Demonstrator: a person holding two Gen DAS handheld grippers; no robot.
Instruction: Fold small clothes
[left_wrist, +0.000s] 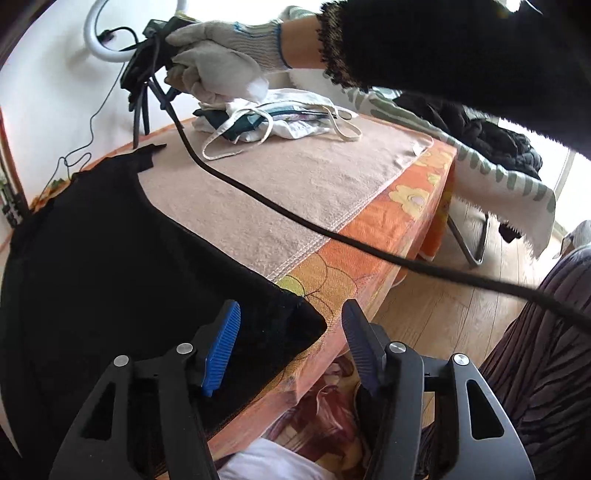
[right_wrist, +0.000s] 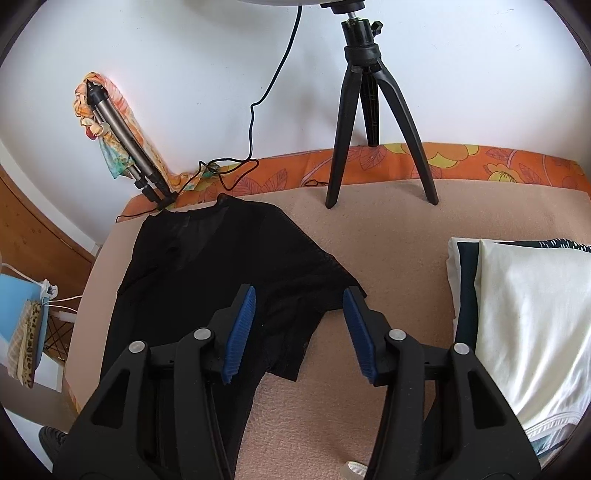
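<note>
Black top (right_wrist: 221, 280) lies flat on the pink towel (right_wrist: 388, 251), long axis running away from me. My right gripper (right_wrist: 299, 332) hangs over its short sleeve, half open, empty. Left gripper (left_wrist: 291, 350) at the near hem corner, also empty.

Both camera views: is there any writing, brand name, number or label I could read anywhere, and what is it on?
None can be read.
The black garment, the folded clothes, the tripod and the orange floral cover show no legible text; only patterns.
</note>
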